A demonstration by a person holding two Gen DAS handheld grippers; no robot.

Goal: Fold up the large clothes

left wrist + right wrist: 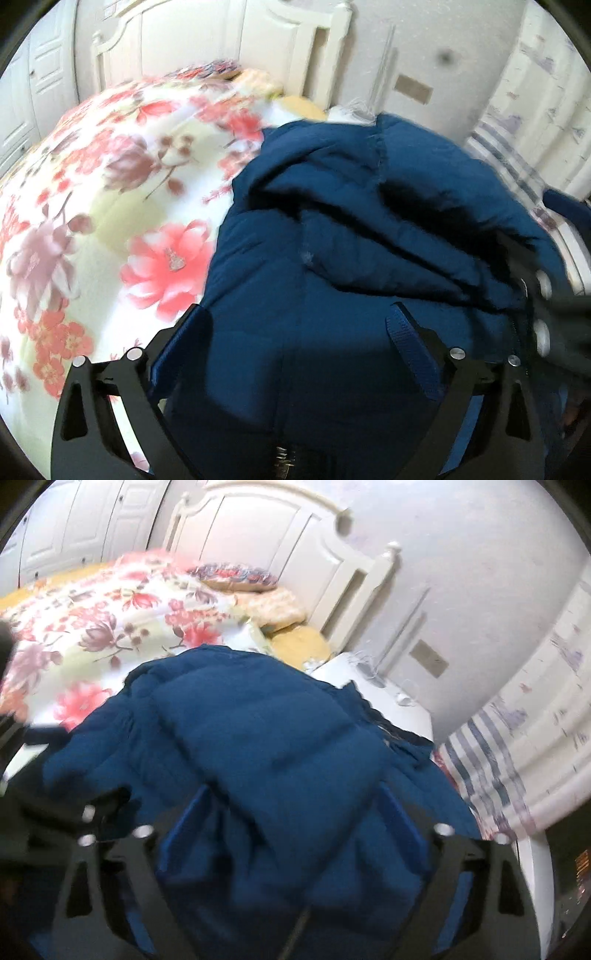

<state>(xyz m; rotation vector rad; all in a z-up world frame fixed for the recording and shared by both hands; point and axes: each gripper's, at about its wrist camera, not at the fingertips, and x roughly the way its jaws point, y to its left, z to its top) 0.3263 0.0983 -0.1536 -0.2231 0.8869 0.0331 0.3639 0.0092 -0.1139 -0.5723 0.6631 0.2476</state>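
Observation:
A dark blue padded jacket point(332, 240) lies bunched on a bed with a floral quilt point(110, 177). My left gripper point(299, 325) stands wide open, its blue-padded fingers point(410, 347) either side of the jacket's near part. The other gripper shows blurred at that view's right edge point(554, 314). In the right wrist view the jacket point(258, 738) fills the middle and lies between the open fingers of my right gripper point(291, 808). I cannot tell whether either gripper pinches any cloth. The jacket's near edge is hidden under the grippers.
A white headboard point(280, 546) and pillows point(240, 578) are at the far end. A white bedside table point(388, 698) stands right of the bed. A striped and patterned curtain point(517, 738) hangs at right. White cupboard doors point(85, 520) are at far left.

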